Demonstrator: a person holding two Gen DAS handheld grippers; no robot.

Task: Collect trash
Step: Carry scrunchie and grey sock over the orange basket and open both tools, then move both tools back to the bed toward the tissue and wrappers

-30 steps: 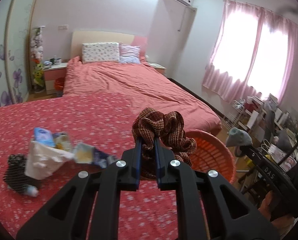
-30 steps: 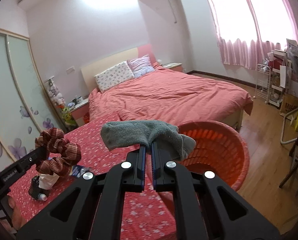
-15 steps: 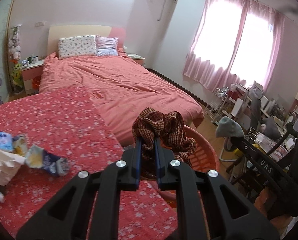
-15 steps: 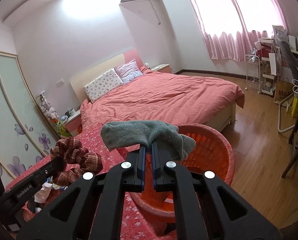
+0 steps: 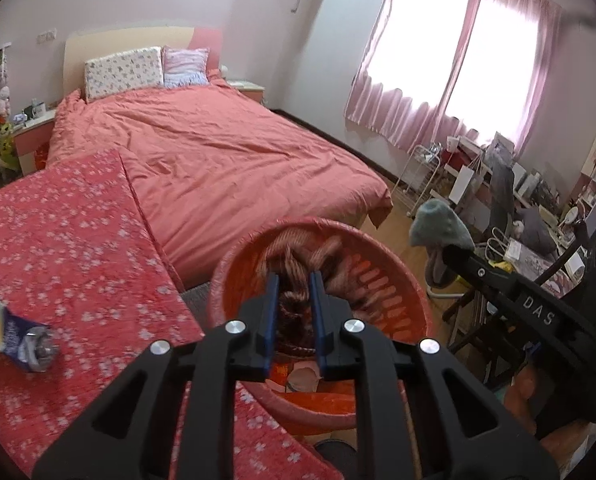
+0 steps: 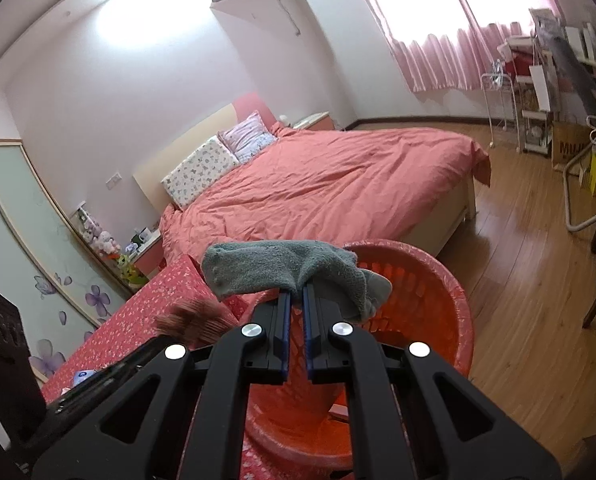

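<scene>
On the red flowered cover (image 5: 69, 240) at far left lies a crumpled blue wrapper (image 5: 19, 334), well apart from the rest. The left gripper (image 5: 293, 280) hangs over the orange basket (image 5: 394, 304); its jaws have just been opening, and the blurred brown knitted scrunchie (image 5: 293, 304) sits loose between the parted pads, inside the basket's rim. Further right, the right gripper (image 6: 295, 300) is clamped on a grey sock (image 6: 265, 266), which drapes over its fingertips above the basket's near edge.
</scene>
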